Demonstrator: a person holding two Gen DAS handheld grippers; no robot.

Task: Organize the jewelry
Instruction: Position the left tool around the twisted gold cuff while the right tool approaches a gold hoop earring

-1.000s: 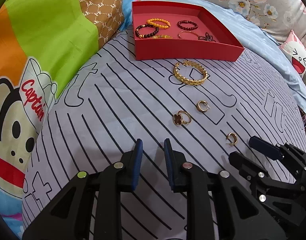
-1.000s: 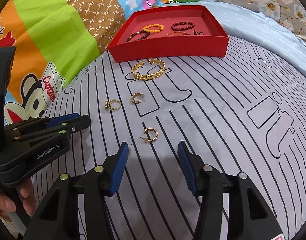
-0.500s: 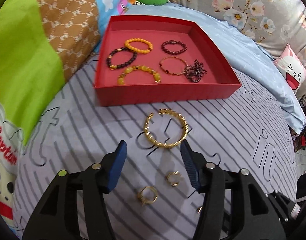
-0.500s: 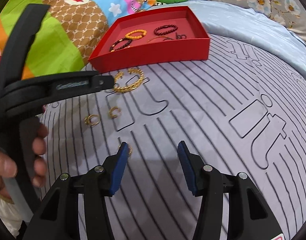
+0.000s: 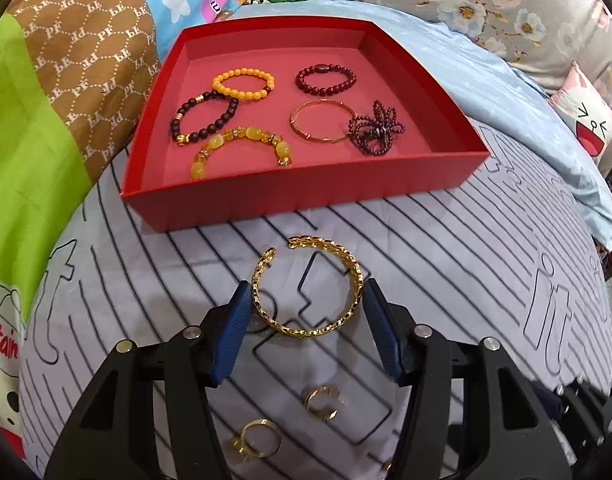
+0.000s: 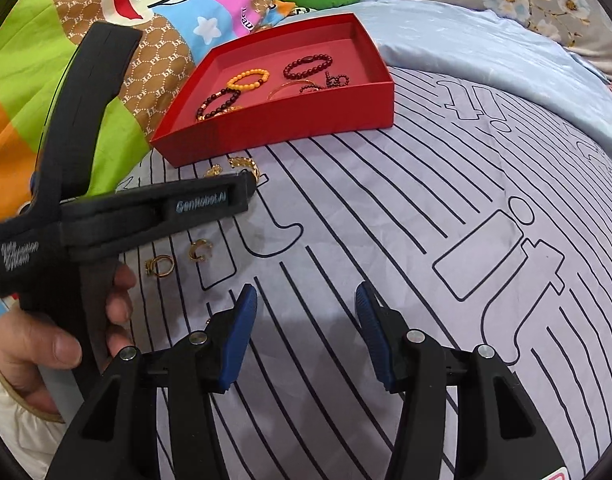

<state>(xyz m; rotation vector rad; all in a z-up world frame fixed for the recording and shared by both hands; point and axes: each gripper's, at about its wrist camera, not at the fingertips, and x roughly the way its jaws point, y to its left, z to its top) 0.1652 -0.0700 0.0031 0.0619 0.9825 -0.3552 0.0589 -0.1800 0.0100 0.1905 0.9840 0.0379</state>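
Moved forward since a second ago: left gripper [image 5: 306,316] now straddling gold open cuff bangle [image 5: 307,286] at lower centre of left view, on striped bed cover [image 5: 445,272] just below red tray [image 5: 306,192]. Jaws apart and closing, pads beside bangle's sides, not visibly pressing. Right gripper [image 6: 304,324] apart, empty, over bare cover. Risk: springy open cuff squirting out or flipping if pinched off-centre; soft bedding giving way. Left view only: full tray contents, beaded bracelets. Right view only: person's hand [image 6: 46,344] on left gripper; gold ring [image 6: 160,266], hoop earring [image 6: 200,250] seen clearer.
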